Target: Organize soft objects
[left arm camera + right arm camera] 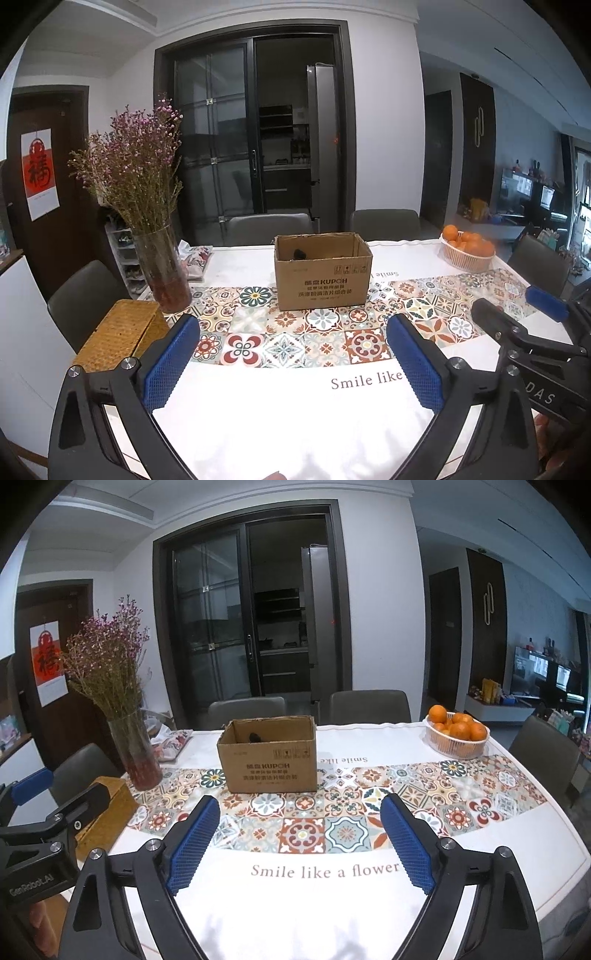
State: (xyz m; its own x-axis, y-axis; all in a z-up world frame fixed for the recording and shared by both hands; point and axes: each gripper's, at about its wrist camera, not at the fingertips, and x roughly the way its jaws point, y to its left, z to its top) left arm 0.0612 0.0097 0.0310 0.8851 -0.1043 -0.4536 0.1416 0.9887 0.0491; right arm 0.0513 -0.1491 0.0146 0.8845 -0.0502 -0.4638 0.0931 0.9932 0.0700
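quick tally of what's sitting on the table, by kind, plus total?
Cardboard box: 1
Glass vase of dried flowers: 1
Basket of oranges: 1
Woven yellow box: 1
Floral cloth bundle behind the vase: 1
Total: 5
A small dark thing shows inside the cardboard box; too little is visible to count it by kind.
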